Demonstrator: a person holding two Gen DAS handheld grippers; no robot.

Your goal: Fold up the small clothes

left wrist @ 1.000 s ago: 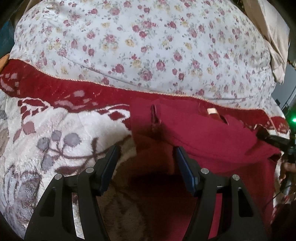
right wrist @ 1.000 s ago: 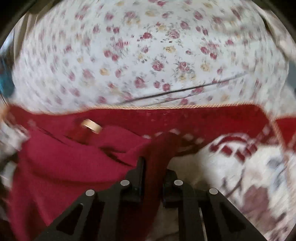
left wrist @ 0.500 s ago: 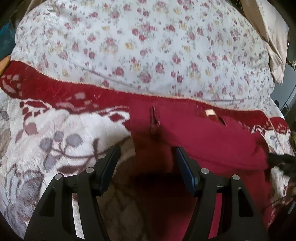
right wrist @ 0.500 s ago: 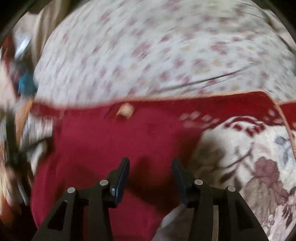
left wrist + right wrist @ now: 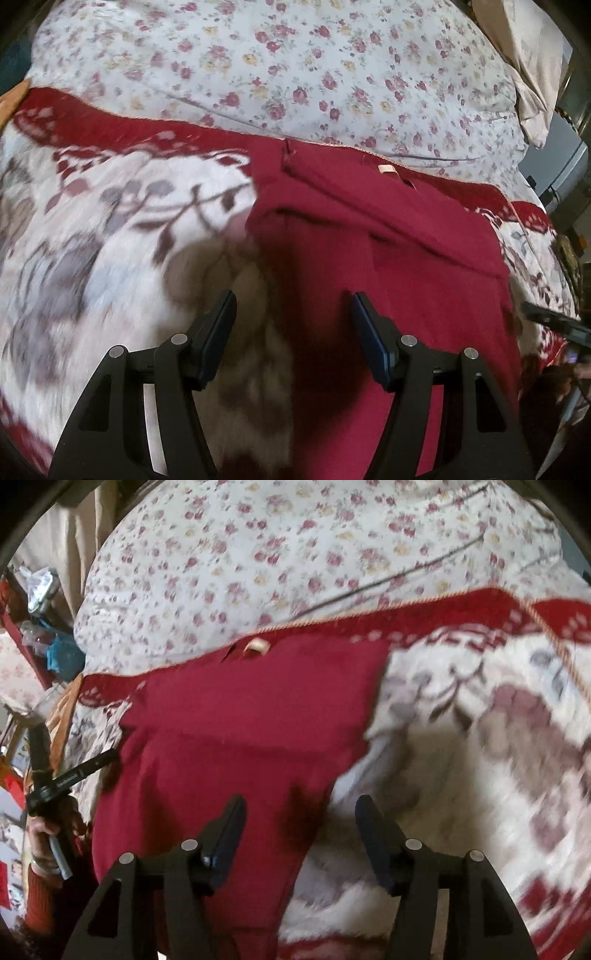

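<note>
A bed fills both views: a white sheet with small red roses (image 5: 332, 66) lies across the far part, and nearer the cameras a plush blanket (image 5: 110, 229), cream with grey leaf shapes and a dark red border edged in pale cord, covers the rest. In the left wrist view the blanket takes the left side, blurred, and the left gripper (image 5: 291, 310) hangs above it with its jaws wide apart and nothing between the pads; the left edge of a dark red garment (image 5: 388, 258) runs up just inside the gap. That garment lies spread on the blanket, its top edge at the blanket's cord border, a small pale label (image 5: 386, 168) at its neck, and a fold of cloth lying across its upper part. At the far right edge of this view a dark tool tip shows, too small to tell more. In the right wrist view a hand (image 5: 51, 827) in a rust-red sleeve holds the other tool at the far left beside the garment; the garment fills the middle, label (image 5: 256, 646) at the top; the right gripper (image 5: 299, 808) hovers over its right edge, jaws opening and gripping nothing, with blanket to the right.
</note>
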